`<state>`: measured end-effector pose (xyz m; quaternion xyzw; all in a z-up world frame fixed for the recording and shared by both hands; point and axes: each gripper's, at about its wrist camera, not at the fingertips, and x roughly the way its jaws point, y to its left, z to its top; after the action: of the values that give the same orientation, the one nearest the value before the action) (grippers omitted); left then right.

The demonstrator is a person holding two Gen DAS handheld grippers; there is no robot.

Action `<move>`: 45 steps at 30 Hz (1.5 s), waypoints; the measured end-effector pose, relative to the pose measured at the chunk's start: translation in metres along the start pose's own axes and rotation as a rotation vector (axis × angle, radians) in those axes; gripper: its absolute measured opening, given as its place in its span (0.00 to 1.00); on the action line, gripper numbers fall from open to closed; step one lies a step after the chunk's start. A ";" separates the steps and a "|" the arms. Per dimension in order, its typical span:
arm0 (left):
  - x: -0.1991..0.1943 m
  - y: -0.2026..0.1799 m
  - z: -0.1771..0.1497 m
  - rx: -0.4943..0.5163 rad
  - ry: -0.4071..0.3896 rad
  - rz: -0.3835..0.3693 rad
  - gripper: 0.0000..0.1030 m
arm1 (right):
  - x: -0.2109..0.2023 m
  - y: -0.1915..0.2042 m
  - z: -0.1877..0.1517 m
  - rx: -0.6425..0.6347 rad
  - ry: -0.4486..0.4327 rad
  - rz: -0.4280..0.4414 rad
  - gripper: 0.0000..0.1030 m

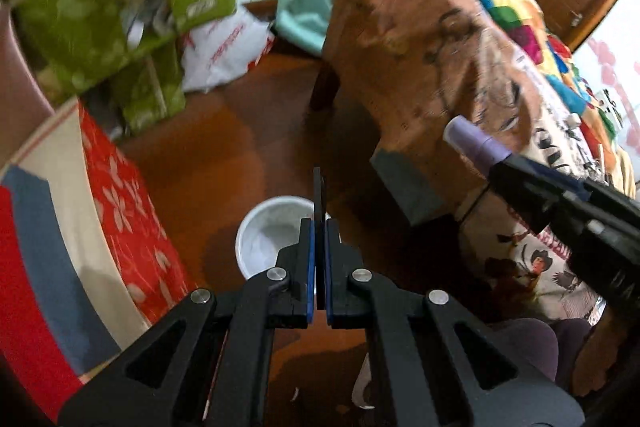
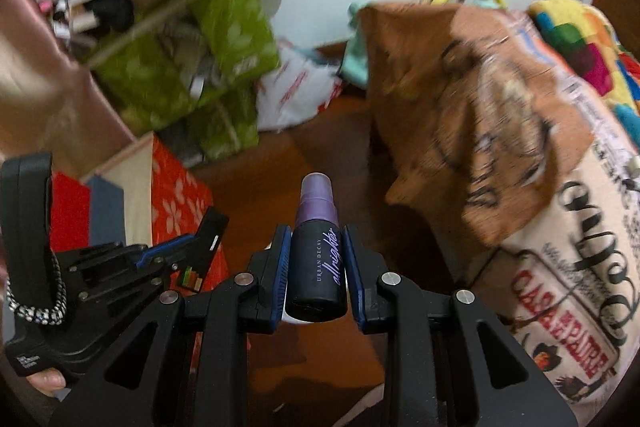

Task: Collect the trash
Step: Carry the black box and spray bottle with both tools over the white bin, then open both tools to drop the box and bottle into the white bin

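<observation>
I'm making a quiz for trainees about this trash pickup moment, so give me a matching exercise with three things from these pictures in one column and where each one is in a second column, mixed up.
Things:
1. small dark spray bottle with purple cap
2. thin flat black card
3. round white paper cup

Places:
A. standing on the brown wooden floor
B. clamped in the left hand-held gripper
C. clamped in the right hand-held gripper

Pairs: 1-C, 2-B, 3-A
</observation>
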<state>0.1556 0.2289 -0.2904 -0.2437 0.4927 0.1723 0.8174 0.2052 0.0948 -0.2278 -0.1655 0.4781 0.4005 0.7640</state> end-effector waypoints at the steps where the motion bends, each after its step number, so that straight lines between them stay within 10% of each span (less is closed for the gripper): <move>1: 0.008 0.003 -0.002 -0.011 0.021 0.002 0.02 | 0.011 0.003 -0.002 -0.012 0.025 -0.002 0.23; 25: 0.075 0.027 0.012 -0.065 0.156 0.002 0.05 | 0.091 0.011 0.007 -0.081 0.209 0.077 0.27; 45: -0.015 0.009 0.028 -0.005 -0.059 0.079 0.15 | 0.021 -0.005 0.017 -0.083 0.043 0.054 0.34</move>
<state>0.1643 0.2517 -0.2684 -0.2210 0.4772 0.2129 0.8235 0.2240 0.1118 -0.2378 -0.1927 0.4817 0.4366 0.7350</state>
